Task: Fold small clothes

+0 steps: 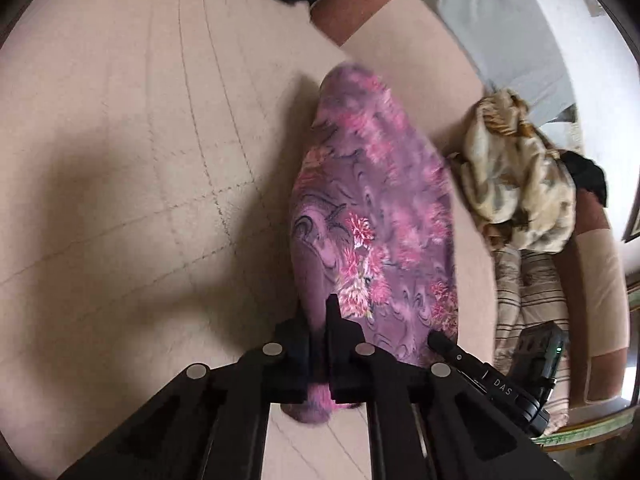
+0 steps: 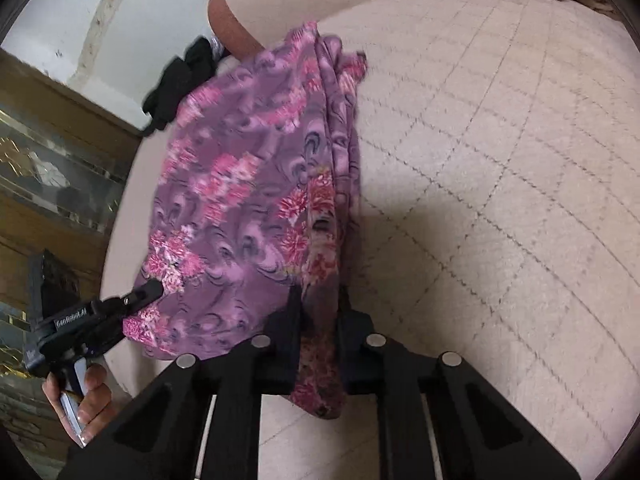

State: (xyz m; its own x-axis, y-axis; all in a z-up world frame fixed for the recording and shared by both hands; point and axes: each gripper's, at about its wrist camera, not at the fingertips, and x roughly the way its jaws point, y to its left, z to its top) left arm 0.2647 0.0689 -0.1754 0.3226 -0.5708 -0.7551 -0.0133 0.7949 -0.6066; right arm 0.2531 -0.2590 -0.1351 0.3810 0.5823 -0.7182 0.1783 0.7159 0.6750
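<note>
On the far left of the right wrist view, the left gripper (image 2: 154, 290) reaches in with its tip on the near edge of the purple floral garment (image 2: 240, 184), a hand (image 2: 86, 396) wrapped around its handle. In its own view the left gripper (image 1: 320, 320) has its jaws clenched on a bunched edge of that garment (image 1: 372, 216), with cloth pinched between them and spilling out below. The garment lies as a long, partly folded strip on the beige quilted sofa seat (image 1: 140, 160). To the right, the right gripper (image 2: 320, 304) is likewise clamped on a gathered fold of several layers.

The risks, as I judge them: each pinch takes only a small bunch (2 narrow holds on a soft, slippery-looking cloth), so a layer may slide free when lifted. Uneven pulling could skew the fold or drag it open. The garment could also reach the heap of other laundry (image 1: 516, 172) beside it.
</note>
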